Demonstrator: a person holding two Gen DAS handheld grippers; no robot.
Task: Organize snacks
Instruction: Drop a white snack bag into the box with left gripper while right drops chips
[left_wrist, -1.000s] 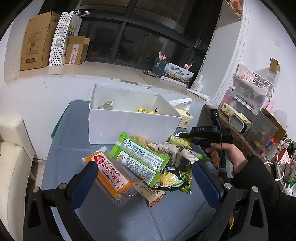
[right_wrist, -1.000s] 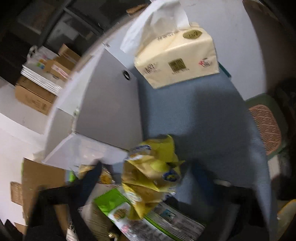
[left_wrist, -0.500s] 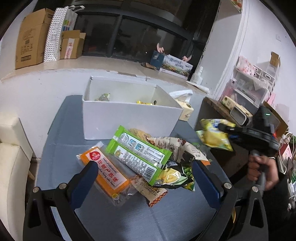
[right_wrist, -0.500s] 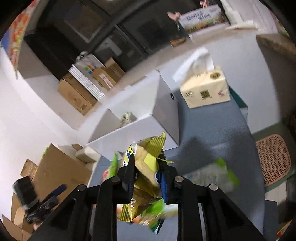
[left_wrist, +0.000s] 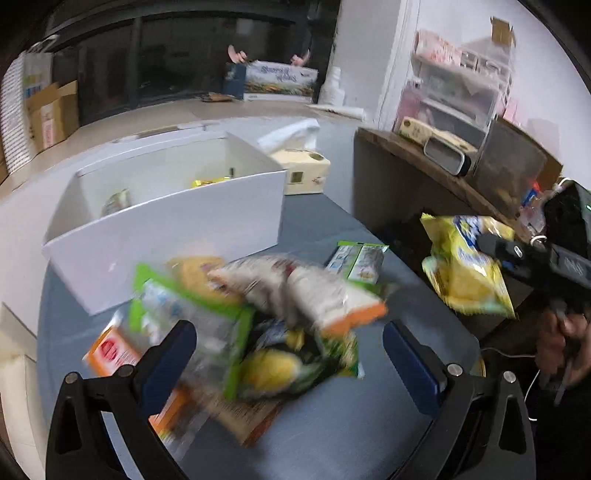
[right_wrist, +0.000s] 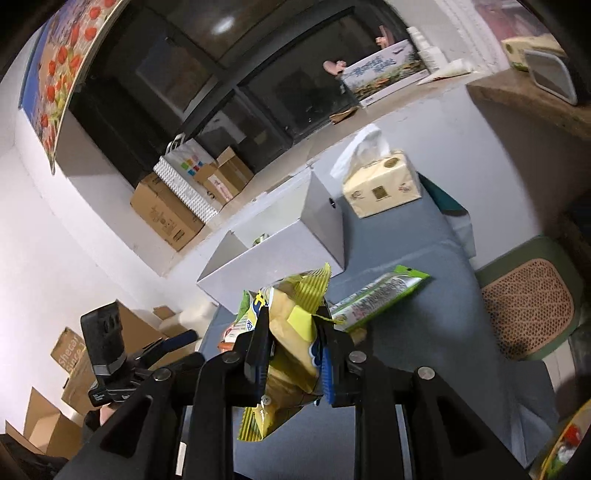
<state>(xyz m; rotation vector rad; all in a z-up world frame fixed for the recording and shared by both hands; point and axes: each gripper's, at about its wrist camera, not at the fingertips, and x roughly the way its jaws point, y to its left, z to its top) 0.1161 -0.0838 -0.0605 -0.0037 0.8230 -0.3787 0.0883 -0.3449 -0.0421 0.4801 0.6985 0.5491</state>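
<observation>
My right gripper (right_wrist: 293, 345) is shut on a yellow snack bag (right_wrist: 291, 347) and holds it in the air to the right of the table; the bag also shows in the left wrist view (left_wrist: 465, 269). My left gripper (left_wrist: 291, 354) is open and empty, low over a blurred pile of snack packets (left_wrist: 258, 317). An orange packet (left_wrist: 110, 350) lies at the pile's left. A green packet (left_wrist: 356, 256) lies apart on the grey table (left_wrist: 332, 424), also seen in the right wrist view (right_wrist: 380, 295). The open white box (left_wrist: 166, 225) behind holds a few snacks.
A cream tissue box (left_wrist: 301, 168) stands right of the white box, also in the right wrist view (right_wrist: 382, 186). A dark wooden shelf (left_wrist: 424, 173) with containers stands at the right. Cardboard boxes (right_wrist: 166, 210) sit on the window ledge. A green stool (right_wrist: 528, 306) stands beside the table.
My right gripper has lifted the yellow bag off the pile and carried it right. A green packet now lies apart from the pile. My left gripper has swung closer over the pile.
</observation>
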